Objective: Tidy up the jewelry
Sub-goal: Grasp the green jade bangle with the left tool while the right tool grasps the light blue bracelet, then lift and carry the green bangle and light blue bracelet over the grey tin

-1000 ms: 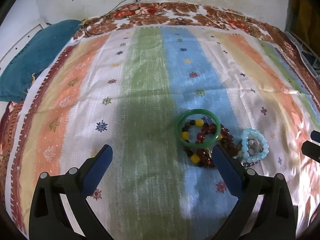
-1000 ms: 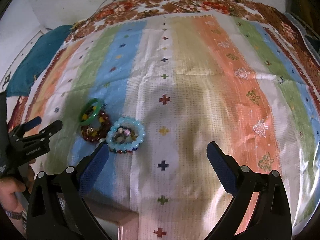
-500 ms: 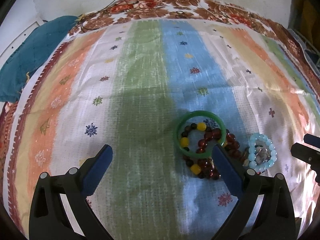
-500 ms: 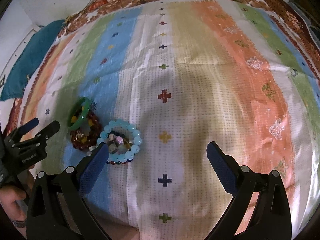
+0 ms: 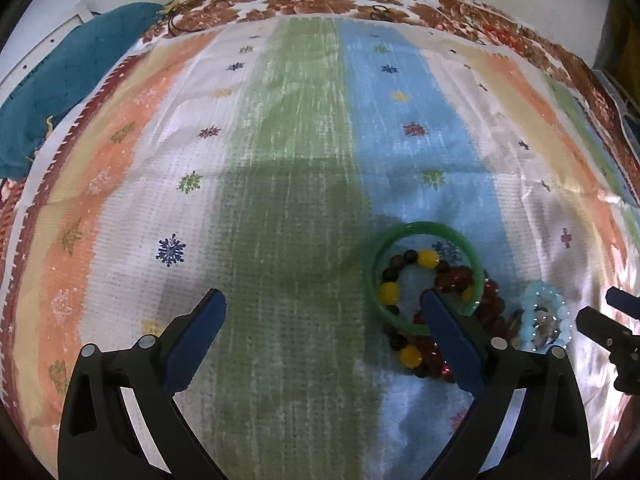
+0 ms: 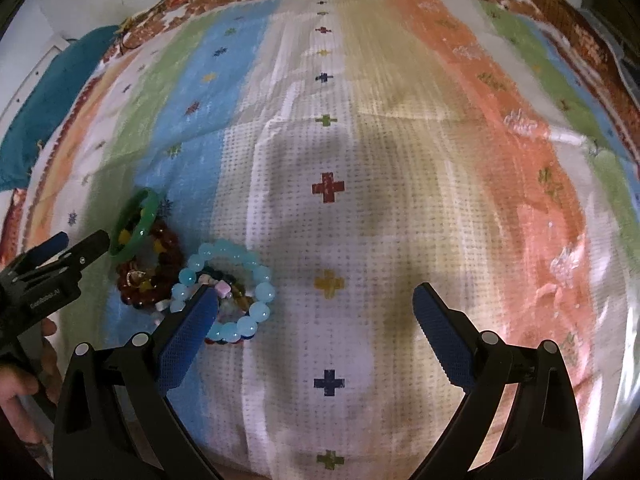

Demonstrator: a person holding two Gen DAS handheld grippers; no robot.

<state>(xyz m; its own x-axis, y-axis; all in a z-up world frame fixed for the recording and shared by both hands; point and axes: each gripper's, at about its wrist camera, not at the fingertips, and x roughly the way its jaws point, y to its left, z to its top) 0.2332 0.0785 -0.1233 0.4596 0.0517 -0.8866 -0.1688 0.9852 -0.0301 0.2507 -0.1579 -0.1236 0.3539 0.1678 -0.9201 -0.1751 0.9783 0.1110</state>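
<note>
Both wide apart and empty, the left gripper [image 5: 322, 304] and right gripper [image 6: 314, 300] hover over the striped cloth [image 6: 400, 140]. Just beside their inner fingers lie the green bangle [image 5: 400, 232], dark red beads [image 6: 160, 240] and pale blue bracelet [image 6: 240, 256], clustered together.

A green bangle [image 5: 424, 276] lies over dark red beads [image 5: 490, 304], beside a pale-blue bead bracelet [image 5: 544, 320].

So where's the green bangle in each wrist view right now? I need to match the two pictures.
Left wrist: green bangle lower right of centre, behind the gripper's right finger.
Right wrist: far left, mid-height, seen edge-on.
Shared landmark: light blue bead bracelet, to the bangle's right in both.
</note>
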